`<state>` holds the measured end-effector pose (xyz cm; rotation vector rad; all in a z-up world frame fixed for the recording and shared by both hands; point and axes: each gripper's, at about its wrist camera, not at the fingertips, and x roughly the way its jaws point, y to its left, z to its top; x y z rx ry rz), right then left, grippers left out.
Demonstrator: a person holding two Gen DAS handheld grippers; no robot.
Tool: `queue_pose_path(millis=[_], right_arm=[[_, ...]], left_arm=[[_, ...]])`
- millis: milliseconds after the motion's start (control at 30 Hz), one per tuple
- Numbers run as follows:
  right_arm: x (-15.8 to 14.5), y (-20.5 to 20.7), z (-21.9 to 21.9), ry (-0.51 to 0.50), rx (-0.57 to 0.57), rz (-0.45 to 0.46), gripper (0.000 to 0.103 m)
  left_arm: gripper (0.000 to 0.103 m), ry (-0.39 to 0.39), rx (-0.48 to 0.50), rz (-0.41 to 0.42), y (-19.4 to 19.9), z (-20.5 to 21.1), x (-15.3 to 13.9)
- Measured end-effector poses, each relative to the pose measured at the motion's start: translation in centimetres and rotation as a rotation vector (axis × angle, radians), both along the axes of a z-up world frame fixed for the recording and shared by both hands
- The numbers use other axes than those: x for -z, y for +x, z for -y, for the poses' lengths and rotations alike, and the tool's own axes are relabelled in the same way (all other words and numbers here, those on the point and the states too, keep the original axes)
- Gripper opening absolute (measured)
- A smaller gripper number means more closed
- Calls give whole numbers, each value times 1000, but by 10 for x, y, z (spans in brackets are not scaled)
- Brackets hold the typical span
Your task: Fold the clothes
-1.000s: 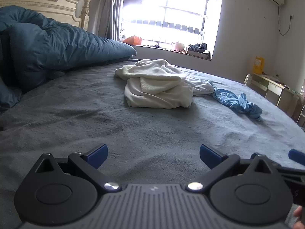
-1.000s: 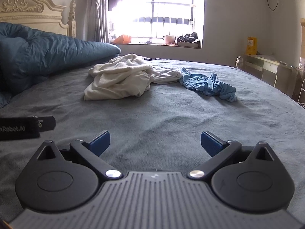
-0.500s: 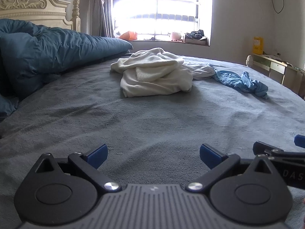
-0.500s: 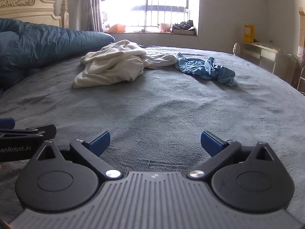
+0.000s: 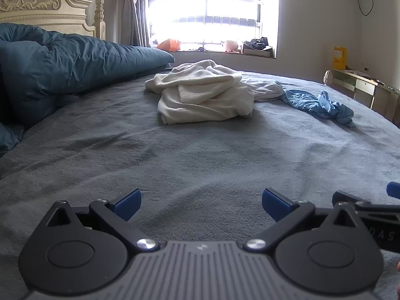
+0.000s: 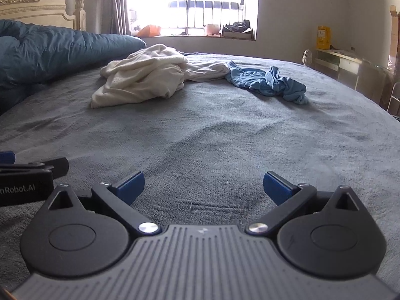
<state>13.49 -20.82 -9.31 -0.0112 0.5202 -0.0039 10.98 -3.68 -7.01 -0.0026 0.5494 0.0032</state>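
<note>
Ahead on the bed (image 5: 200, 162), well apart from both tongs, the cream pile (image 5: 205, 95) is found, the blue garment (image 6: 270, 81) to its right. Left gripper (image 5: 201, 201) and right gripper (image 6: 203, 186) are spread, empty; the right is judged nearer the blue.

Both wrist cameras sat low over the bed (image 5: 200, 155), looking forward along open jaws toward the window (image 5: 215, 12). Left view stood left of the right one; each caught the other's gripper at its inner edge. Both shared the white heap (image 5: 205, 95) (image 6: 142, 75), blue garment (image 5: 322, 105) (image 6: 267, 80), duvet (image 5: 62, 65) and headboard (image 6: 37, 5), all well ahead.
</note>
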Motion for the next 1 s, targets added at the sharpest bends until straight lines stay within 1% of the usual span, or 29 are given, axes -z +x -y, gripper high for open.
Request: queue_pose_path(millis=[500,1000], right_arm=[[7,4,0,-4,10,-31,102],[10,7,1,-2,8,-43,102]], left_arm=[[103,1,10,-9,5,3,8],[103,-30,15,-15,9,-1,11]])
